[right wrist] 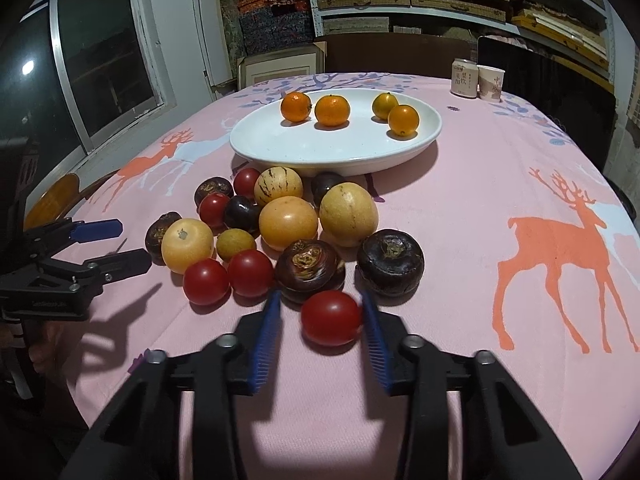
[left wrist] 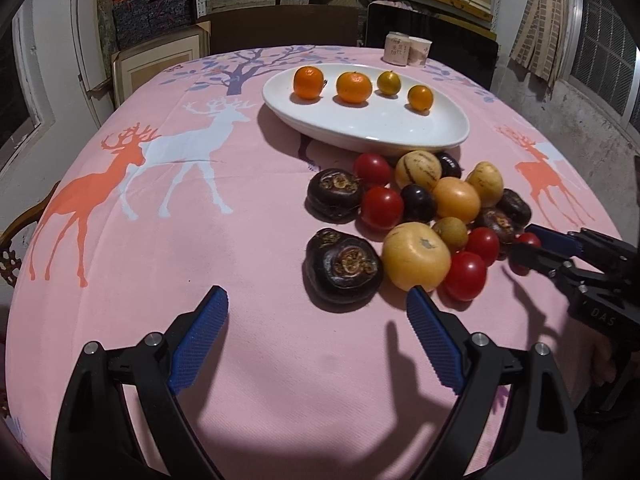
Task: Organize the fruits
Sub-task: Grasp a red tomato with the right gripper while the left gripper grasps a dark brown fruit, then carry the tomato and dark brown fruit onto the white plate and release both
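A white oval plate (left wrist: 448, 136) (right wrist: 256, 148) at the far middle of the pink deer tablecloth holds several small oranges (left wrist: 308, 82) (right wrist: 331, 110). In front of it lies a pile of red tomatoes (left wrist: 382, 208), yellow fruits (left wrist: 416, 256) and dark purple fruits (left wrist: 342, 270). My right gripper (right wrist: 320, 298) (left wrist: 526, 250) is shut on a red tomato (right wrist: 332, 318) at the pile's near right edge, low over the cloth. My left gripper (left wrist: 317, 300) (right wrist: 134, 242) stands wide open and holds nothing, just short of the nearest dark fruit and yellow fruit.
Two paper cups (left wrist: 406, 50) (right wrist: 476, 78) stand at the table's far right edge. Dark chairs, shelves of boxes and a window surround the table. Bare cloth lies left of the pile (left wrist: 160, 240) and right of it (right wrist: 480, 200).
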Demonstrator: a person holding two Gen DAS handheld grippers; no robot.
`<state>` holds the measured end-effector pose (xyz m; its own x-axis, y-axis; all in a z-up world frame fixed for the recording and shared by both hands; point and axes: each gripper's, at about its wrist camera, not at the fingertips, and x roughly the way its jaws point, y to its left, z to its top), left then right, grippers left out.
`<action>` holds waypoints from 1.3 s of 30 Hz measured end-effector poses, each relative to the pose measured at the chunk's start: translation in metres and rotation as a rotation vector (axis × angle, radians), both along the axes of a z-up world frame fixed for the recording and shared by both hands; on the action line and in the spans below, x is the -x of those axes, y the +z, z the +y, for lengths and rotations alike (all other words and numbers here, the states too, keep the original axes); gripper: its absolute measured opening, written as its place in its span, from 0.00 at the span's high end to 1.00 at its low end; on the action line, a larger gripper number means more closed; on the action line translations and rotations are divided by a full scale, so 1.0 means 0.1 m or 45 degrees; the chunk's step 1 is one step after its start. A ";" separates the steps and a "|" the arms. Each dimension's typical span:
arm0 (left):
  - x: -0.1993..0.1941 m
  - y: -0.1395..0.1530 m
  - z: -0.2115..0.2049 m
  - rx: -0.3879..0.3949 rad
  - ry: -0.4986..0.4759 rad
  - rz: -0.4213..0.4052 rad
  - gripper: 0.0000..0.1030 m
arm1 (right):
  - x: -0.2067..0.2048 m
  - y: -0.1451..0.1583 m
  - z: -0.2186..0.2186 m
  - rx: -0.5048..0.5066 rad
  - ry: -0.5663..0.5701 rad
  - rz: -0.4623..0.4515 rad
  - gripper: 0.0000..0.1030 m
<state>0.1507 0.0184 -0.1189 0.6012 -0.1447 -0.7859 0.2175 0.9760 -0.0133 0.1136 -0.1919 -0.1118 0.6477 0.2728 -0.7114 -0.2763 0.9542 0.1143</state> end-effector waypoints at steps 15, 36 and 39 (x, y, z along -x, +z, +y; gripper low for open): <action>-0.12 -0.06 -0.06 -0.080 0.004 0.001 0.14 | -0.05 -0.04 0.01 -0.001 0.010 0.049 0.55; -0.15 -0.10 -0.31 -0.145 -0.083 -0.047 0.56 | -0.01 -0.01 -0.07 -0.081 0.013 0.032 0.70; -0.14 -0.08 -0.26 -0.100 -0.068 -0.055 0.56 | -0.01 -0.01 -0.09 -0.099 0.010 0.035 0.70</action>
